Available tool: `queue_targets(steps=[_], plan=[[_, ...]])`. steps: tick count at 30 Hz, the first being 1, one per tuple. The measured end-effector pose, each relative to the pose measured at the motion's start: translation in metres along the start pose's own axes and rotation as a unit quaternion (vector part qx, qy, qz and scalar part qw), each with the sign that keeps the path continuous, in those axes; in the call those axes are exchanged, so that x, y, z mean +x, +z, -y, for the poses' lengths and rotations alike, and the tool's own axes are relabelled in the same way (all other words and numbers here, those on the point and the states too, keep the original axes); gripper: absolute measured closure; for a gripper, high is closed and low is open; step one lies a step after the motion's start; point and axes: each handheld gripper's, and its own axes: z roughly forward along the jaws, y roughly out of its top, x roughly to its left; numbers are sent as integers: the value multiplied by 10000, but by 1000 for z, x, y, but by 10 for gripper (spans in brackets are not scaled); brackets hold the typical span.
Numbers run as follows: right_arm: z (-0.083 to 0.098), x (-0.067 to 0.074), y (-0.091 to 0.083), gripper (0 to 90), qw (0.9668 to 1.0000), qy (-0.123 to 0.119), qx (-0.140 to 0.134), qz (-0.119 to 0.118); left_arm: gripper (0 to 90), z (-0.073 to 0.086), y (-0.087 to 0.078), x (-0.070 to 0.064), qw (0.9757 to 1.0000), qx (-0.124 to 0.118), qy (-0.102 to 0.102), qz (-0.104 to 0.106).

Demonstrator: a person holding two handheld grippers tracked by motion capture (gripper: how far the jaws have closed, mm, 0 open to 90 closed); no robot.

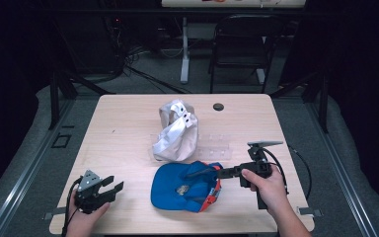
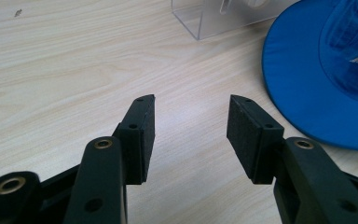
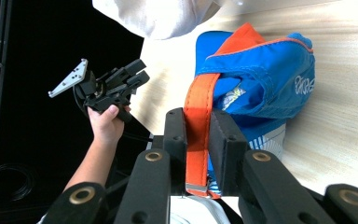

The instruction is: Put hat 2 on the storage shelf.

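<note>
- The right gripper (image 3: 199,140) is clamped on the orange strap (image 3: 199,116) of the blue hat (image 1: 185,190).
- That strap runs lengthwise between the jaws, straight away from the right gripper's camera.
- The hat lies at the table's (image 1: 128,123) near edge, strap end toward the right gripper.
- The left gripper (image 2: 191,135) rests spread apart, holding nothing, beside the brim.
- A white hat (image 1: 175,131) sits just behind it.

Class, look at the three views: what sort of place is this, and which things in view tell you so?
Probably a lab or studio set up for recording, not a home. A lit wooden table stands between dark walls, cables trail on the floor behind, and a person works on a blue hat with a hand-held right gripper.
</note>
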Motion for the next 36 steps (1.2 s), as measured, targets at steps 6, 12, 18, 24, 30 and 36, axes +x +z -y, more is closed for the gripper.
queue_targets(steps=[6,12,18,24,30,36], plan=[[-4,7,-9,778,9998,24,-62,-161,524,0,0,-1,10000,-7,7,-11],[-8,13,-16,779,9991,134,-93,-402,525,-1,0,-1,10000,75,24,11],[-13,21,-26,779,9974,173,-126,-688,525,-1,0,-1,10000,70,22,15],[-19,31,-32,780,9958,186,-167,-886,526,0,1,-1,10000,5,25,26],[-24,42,-38,780,9945,166,-177,-1016,526,-1,0,-1,10000,50,25,46],[-30,53,-41,780,9941,170,-145,-1058,526,-1,0,-2,10000,52,16,58]])
